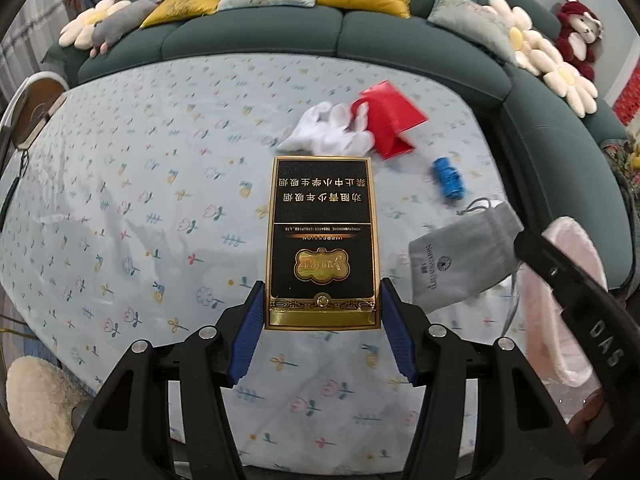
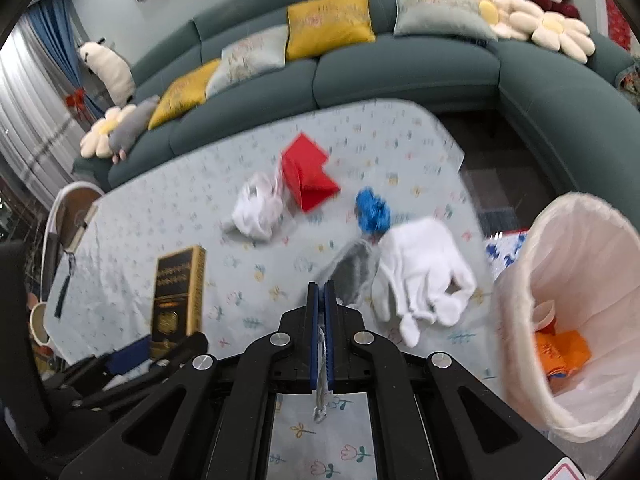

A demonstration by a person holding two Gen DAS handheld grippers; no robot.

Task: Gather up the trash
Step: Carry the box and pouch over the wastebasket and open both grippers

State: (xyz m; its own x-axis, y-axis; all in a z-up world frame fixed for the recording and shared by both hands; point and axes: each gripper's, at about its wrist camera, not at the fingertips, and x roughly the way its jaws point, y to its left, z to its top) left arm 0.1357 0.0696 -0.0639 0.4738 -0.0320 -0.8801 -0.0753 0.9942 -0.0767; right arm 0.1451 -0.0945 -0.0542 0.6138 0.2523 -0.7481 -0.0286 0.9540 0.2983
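The right wrist view is smeared by motion blur, so the red folded card [image 2: 306, 170], the crumpled white cloth [image 2: 256, 210] and the blue crumpled wad [image 2: 374, 210] are made out only as soft patches of colour. The contents of the waste basket [image 2: 516, 300] are partly cut off by its rim; only an orange packet [image 2: 560, 354] and a pale cup-like shape are seen inside its thin plastic liner. In the left wrist view the basket is largely hidden behind the black arm of the other tool.

The left gripper [image 1: 322, 316] is seen with its blue ribbed pads [image 1: 248, 336] set apart, one at each long side of the black-and-gold cigarette pack [image 1: 322, 240]. Whether the pads press on the pack or merely flank it cannot be told. The pack is a flat, glossy, rectangular carton with gilt edging and printed characters, and it is seen near the middle of the table [image 1: 120, 220].

The right gripper [image 2: 322, 312] is seen with its pads drawn together, clamped on a thin translucent strip that hangs below them. What that strip belongs to cannot be told. Just beyond the tips a grey drawstring pouch [image 2: 352, 276] of soft felt-like fabric is seen, and beside it a limp white glove [image 2: 424, 276].

The table is covered by a pale blue cloth printed with small flowers under a shiny clear sheet. Behind it a dark green upholstered sofa [image 1: 256, 36] is seen, with satin cushions and plush daisy pillows.
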